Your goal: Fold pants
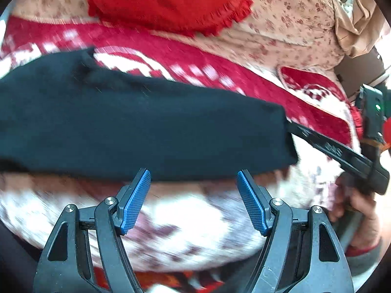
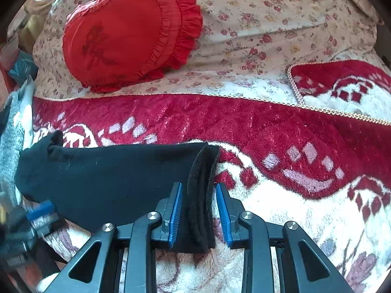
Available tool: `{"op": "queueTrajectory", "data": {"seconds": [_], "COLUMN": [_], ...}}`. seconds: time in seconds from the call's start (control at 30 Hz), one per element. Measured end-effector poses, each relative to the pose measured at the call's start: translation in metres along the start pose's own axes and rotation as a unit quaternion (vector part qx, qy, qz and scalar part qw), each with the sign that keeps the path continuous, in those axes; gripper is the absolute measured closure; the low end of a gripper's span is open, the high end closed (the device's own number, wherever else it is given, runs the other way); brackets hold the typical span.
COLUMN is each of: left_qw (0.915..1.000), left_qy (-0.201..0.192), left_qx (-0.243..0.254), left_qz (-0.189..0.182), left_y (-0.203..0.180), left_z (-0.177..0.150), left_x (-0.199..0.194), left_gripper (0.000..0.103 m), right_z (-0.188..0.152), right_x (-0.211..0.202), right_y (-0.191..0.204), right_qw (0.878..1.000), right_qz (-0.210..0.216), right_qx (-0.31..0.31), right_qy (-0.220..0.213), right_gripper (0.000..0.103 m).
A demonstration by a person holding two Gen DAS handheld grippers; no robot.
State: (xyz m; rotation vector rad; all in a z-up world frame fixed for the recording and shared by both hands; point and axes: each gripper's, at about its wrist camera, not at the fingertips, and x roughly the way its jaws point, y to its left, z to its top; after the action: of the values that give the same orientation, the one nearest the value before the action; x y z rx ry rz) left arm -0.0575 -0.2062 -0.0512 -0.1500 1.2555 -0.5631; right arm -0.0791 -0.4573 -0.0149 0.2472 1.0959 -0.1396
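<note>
Pants point(image 2: 110, 183), black and already folded into a long thick band, lay across the red and white patterned blanket point(image 2: 268, 131) on the bed, with a red frilled cushion point(image 2: 127, 34) well behind them on the floral sheet point(image 2: 268, 24).

What could have gone wrong: the layered end of the band sat between the fingers of your right gripper point(image 2: 198, 210), and those layers looked loose and stacked. If the jaws closed on only some of them, the fold would likely have fanned open when you lifted. The plush blanket might also have dragged on the fabric and skewed the band.

Your right gripper pointed forward, low over the blanket, its jaws partly open around the folded edge, with a gap on the right side, so it was not yet clamped.

Your left gripper point(image 1: 193, 190) hovered at the near long edge of the pants, jaws wide apart and holding nothing. Its view was motion-blurred, so the exact contact could not be told.
</note>
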Motion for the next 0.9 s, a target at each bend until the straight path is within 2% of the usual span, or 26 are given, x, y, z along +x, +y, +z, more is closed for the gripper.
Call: {"op": "queueTrajectory", "data": {"seconds": [0.1, 0.27, 0.4, 0.47, 0.57, 0.6, 0.77, 0.83, 0.87, 0.9], "left_qw": [0.9964, 0.9853, 0.9781, 0.9713, 0.9606, 0.9583, 0.9495, 0.9538, 0.9593, 0.9605], "left_qy": [0.046, 0.080, 0.086, 0.086, 0.086, 0.087, 0.094, 0.093, 0.095, 0.100], "left_qx": [-0.045, -0.111, -0.151, -0.186, -0.229, -0.237, -0.260, -0.245, -0.229, -0.225], "left_qz": [-0.055, -0.102, -0.115, -0.121, -0.132, -0.134, -0.148, -0.148, -0.135, -0.129], "left_y": [-0.009, -0.026, -0.034, -0.033, -0.033, -0.032, -0.029, -0.029, -0.029, -0.026], "left_z": [-0.006, -0.006, -0.001, 0.000, 0.003, 0.005, 0.016, 0.018, 0.020, 0.021], "left_x": [0.015, 0.034, 0.045, 0.050, 0.054, 0.055, 0.065, 0.064, 0.065, 0.067], "left_gripper": [0.030, 0.030, 0.030, 0.029, 0.019, 0.016, 0.017, 0.035, 0.053, 0.067], "right_z": [0.004, 0.008, 0.008, 0.007, 0.007, 0.007, 0.012, 0.013, 0.012, 0.012], "right_x": [0.005, 0.013, 0.017, 0.020, 0.024, 0.025, 0.033, 0.034, 0.036, 0.038], "right_y": [-0.005, -0.013, -0.019, -0.023, -0.031, -0.034, -0.042, -0.041, -0.036, -0.033], "right_qw": [1.000, 0.999, 0.998, 0.997, 0.996, 0.996, 0.992, 0.992, 0.992, 0.993], "right_qz": [0.008, 0.030, 0.049, 0.059, 0.072, 0.078, 0.106, 0.110, 0.111, 0.113], "right_qx": [0.008, 0.013, 0.028, 0.035, 0.042, 0.047, 0.069, 0.067, 0.054, 0.043], "right_qy": [0.005, 0.017, 0.016, 0.018, 0.018, 0.018, 0.006, -0.001, -0.003, -0.002], "right_gripper": [0.073, 0.072, 0.071, 0.070, 0.068, 0.068, 0.067, 0.067, 0.068, 0.077]}}
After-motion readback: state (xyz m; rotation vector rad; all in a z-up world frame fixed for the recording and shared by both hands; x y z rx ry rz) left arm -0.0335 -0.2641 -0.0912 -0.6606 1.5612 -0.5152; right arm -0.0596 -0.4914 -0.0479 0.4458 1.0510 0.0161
